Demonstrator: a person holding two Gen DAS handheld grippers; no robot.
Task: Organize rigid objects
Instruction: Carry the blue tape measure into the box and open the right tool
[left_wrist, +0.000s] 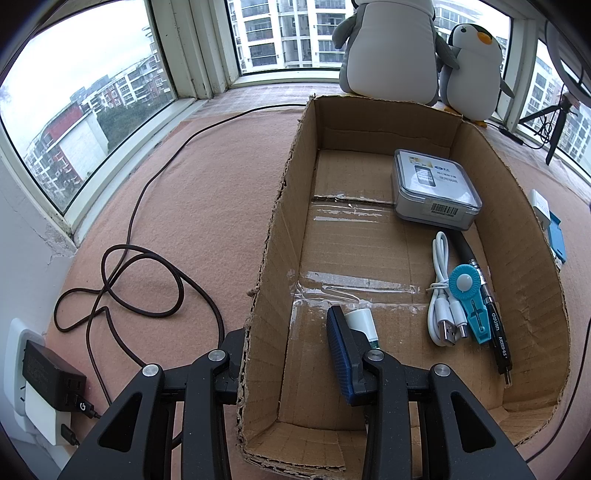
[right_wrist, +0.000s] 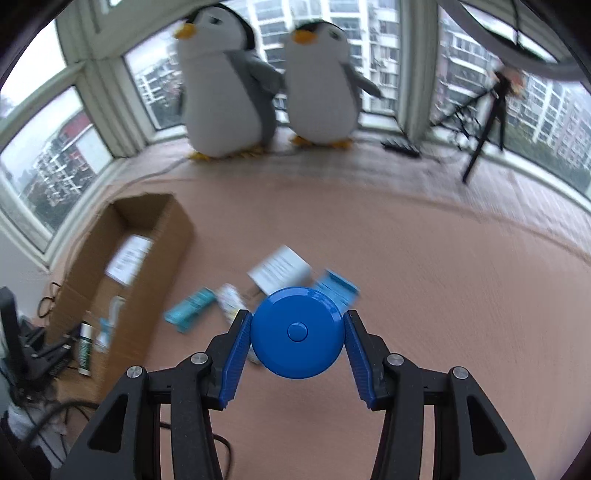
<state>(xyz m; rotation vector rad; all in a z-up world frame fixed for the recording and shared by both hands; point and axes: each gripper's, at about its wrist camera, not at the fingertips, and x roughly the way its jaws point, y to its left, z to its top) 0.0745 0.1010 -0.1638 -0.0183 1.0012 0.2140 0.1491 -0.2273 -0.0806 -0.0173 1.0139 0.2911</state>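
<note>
We take the cardboard box (left_wrist: 388, 258) as our landmark, standing open-topped on the pink felt surface (left_wrist: 203, 184). Our left gripper (left_wrist: 295, 362) straddles the box's near-left wall, its fingers spread wide: one finger sits outside the wall, the other, with its blue pad (left_wrist: 341, 354), inside the box. Just beside that inner pad lies a small white tube (left_wrist: 364, 323) on the box floor; we cannot tell whether they touch. Toward the box's far end sits a clear plastic case (left_wrist: 436, 188), and along its right wall lie a coiled white cable (left_wrist: 443, 295), a teal clip tool (left_wrist: 471, 299) and a black pen (left_wrist: 495, 325). Outside the box to the left, a dark cord (left_wrist: 147, 240) loops across the felt. Our right gripper (right_wrist: 297, 350) is clamped on a round blue disc (right_wrist: 295, 332), held above the felt to the right of the box (right_wrist: 125, 258). Beyond the disc, blurred white and teal packets (right_wrist: 192, 306) are scattered on the felt. Two plush penguins (right_wrist: 229, 85) stand by the window beyond the box.
</note>
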